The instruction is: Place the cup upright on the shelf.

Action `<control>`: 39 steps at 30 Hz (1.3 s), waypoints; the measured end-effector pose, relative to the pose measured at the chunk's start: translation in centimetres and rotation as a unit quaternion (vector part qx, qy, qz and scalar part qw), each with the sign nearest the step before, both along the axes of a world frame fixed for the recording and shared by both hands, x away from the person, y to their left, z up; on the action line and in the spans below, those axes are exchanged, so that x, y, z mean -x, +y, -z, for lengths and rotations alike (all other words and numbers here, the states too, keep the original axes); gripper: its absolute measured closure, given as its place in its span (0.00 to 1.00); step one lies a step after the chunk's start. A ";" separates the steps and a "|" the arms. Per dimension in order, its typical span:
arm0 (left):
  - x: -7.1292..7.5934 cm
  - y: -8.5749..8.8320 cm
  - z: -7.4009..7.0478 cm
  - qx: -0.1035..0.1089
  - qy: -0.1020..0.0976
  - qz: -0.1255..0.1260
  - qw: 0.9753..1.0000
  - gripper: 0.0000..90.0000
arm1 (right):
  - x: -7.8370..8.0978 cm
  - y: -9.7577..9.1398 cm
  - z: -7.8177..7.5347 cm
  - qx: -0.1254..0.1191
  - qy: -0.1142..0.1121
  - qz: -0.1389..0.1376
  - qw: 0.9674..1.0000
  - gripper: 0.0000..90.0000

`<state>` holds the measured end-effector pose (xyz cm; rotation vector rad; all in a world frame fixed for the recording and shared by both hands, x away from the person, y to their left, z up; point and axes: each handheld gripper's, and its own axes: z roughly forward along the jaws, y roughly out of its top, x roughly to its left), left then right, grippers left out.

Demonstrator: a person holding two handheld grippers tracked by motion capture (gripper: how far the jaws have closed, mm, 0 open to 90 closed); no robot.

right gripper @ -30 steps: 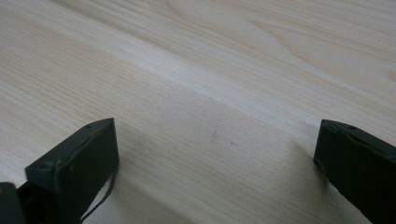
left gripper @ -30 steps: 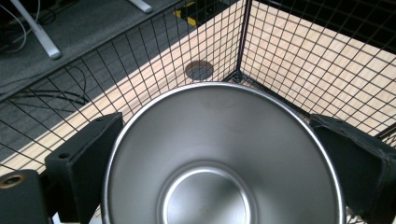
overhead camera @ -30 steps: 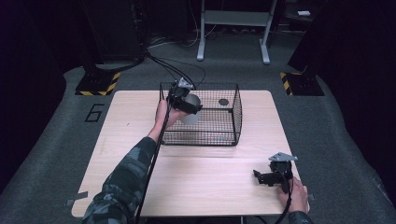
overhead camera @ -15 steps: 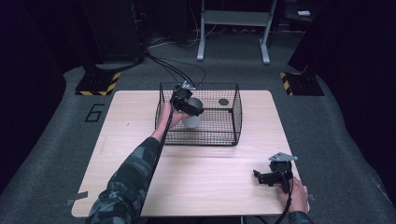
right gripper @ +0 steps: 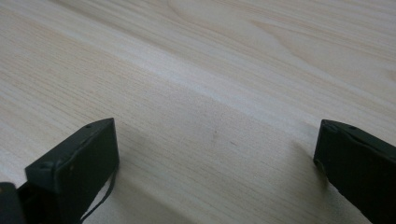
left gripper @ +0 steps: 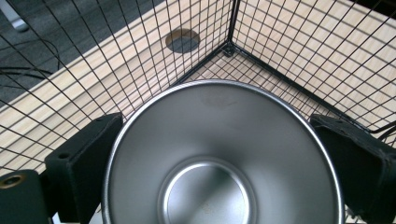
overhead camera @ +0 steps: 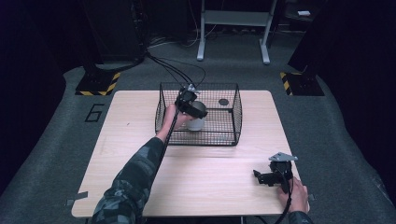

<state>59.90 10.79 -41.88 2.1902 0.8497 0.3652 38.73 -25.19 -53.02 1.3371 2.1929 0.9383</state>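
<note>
A shiny metal cup (overhead camera: 196, 122) stands upright inside the black wire basket (overhead camera: 236, 114), toward its left side. My left gripper (overhead camera: 191, 106) reaches in from above and is shut on the cup. In the left gripper view I look down into the cup (left gripper: 219, 158); the two black jaws press its rim from either side. My right gripper (overhead camera: 262, 177) rests low at the table's front right, open with nothing in it. The right gripper view has its jaws (right gripper: 215, 140) wide apart over bare wood (right gripper: 233, 70).
A dark round disc (overhead camera: 223, 101) lies under the basket's far right part, also seen through the mesh (left gripper: 182, 40). Cables trail from the basket's back edge to the floor. Bare tabletop (overhead camera: 210, 182) spreads in front of the basket.
My left gripper has sunk a little lower into the basket with the cup. The right gripper has stayed put.
</note>
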 end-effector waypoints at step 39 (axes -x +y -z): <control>-0.2 0.3 0.9 -0.007 0.005 -0.008 1.000 0.01 | 0.0 0.0 0.0 -0.003 0.001 -0.002 1.000 0.00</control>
